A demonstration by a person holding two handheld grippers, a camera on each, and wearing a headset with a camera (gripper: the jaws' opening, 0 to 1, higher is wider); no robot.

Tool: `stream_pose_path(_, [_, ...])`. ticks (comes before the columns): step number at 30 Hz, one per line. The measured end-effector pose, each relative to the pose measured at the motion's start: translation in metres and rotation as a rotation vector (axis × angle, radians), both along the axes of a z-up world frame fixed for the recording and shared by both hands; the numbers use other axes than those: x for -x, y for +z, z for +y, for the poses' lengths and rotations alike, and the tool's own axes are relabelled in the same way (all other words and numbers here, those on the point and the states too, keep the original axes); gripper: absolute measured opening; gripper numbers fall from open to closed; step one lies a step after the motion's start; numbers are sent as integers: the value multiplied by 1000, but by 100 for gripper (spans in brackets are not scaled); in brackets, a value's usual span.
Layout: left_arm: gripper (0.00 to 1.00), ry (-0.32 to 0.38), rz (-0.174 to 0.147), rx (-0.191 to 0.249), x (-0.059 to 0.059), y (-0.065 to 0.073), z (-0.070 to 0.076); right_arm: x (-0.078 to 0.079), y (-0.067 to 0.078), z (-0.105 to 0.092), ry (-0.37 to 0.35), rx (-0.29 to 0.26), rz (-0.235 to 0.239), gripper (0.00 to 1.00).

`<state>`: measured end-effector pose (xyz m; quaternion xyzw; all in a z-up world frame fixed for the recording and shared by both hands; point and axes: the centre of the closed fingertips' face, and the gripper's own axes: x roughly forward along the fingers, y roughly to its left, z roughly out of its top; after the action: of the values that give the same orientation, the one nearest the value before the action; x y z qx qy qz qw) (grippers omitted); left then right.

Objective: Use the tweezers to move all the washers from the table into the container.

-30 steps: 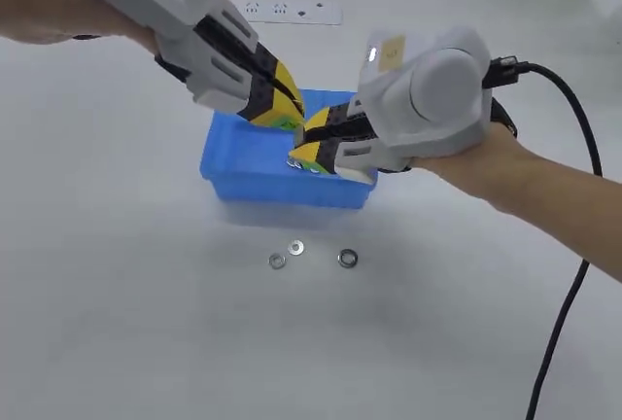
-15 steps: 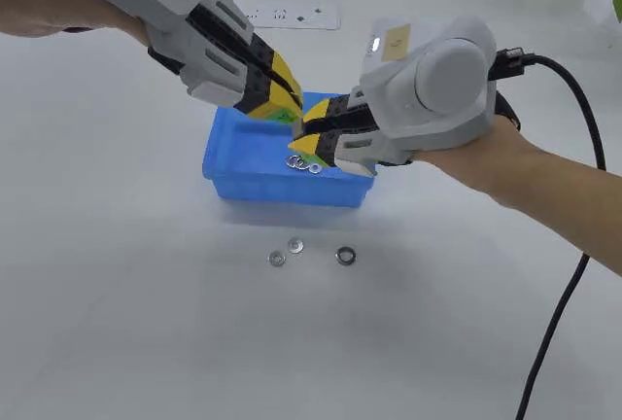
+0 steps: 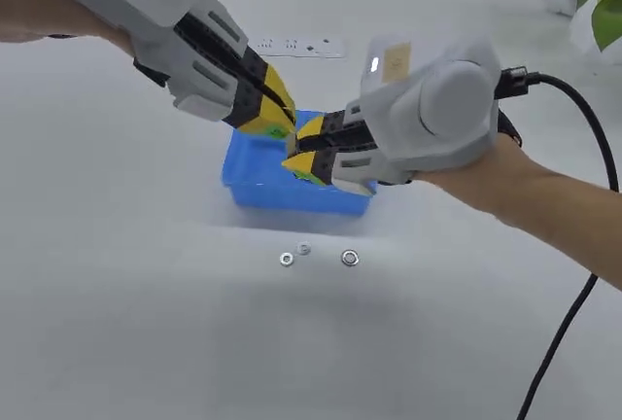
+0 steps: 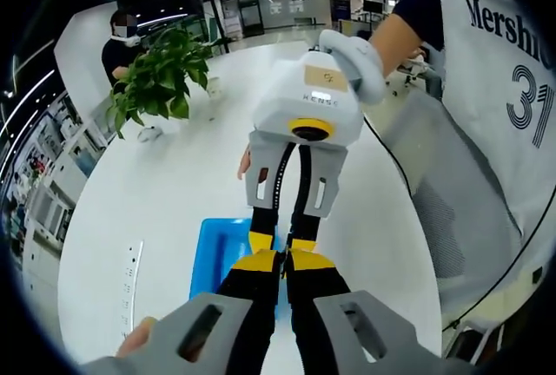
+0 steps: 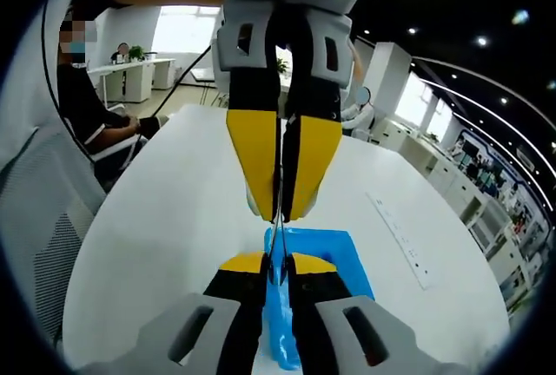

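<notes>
left claw (image 3: 277, 121) and right claw (image 3: 299, 159) tip to tip over blue container (image 3: 262, 194) | three washers (image 3: 350, 258) on table (image 3: 146, 323) just in front | power strip (image 3: 296, 47) behind

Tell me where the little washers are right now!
In the head view, three washers lie on the white table, just in front of the blue container, on the side nearest the person.

White table (image 3: 117, 323): blue container (image 3: 255, 185), three washers (image 3: 350, 259), power strip (image 3: 301, 47).
</notes>
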<state>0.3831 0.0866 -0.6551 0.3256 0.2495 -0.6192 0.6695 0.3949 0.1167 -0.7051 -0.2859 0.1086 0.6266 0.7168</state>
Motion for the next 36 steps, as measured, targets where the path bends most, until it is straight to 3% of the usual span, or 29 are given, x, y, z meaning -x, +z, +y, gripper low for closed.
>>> stream_pose_path(7, [7, 8, 16, 0, 27, -2, 2, 27, -4, 2, 32, 14, 2, 10])
stream_pose_path(20, [7, 23, 81, 16, 54, -29, 0, 56, -31, 1, 59, 45, 53, 10])
stream_pose_path(36, [7, 49, 126, 22, 54, -49, 4, 57, -55, 2, 61, 60, 109, 10])
